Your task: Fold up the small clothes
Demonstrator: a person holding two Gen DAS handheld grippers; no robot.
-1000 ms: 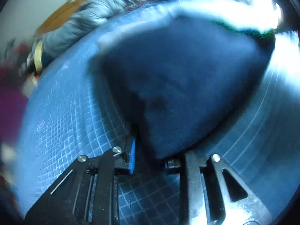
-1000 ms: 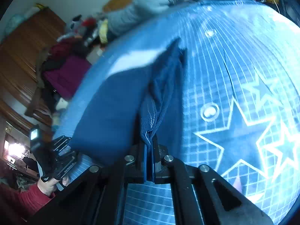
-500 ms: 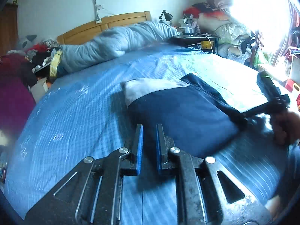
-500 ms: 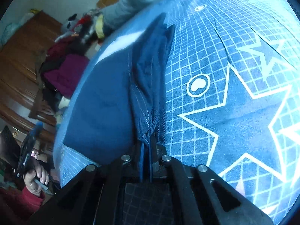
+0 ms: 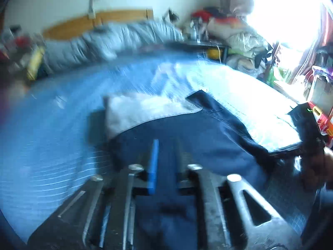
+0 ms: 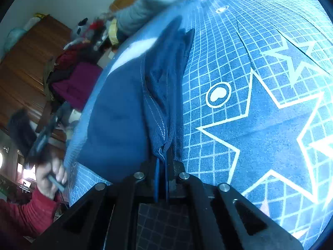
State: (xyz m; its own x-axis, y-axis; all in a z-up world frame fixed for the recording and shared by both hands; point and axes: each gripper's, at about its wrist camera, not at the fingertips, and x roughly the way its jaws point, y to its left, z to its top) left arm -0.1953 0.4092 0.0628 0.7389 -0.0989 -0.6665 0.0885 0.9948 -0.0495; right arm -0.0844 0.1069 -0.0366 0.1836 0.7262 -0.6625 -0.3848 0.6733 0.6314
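On the bed (image 6: 270, 114), spread with a blue star-and-grid sheet, a small navy garment (image 6: 118, 120) is laid flat, its pale grey part (image 5: 141, 108) at the far end; the garment's stitched near edge is clamped in the right tool (image 6: 162, 179), whose jaws are pressed tight on the cloth; the left tool (image 5: 166, 164) is seen above the garment with its jaws opening and nothing gripped between them; a grey duvet (image 5: 116, 39) is bunched at the far headboard (image 5: 93, 23).
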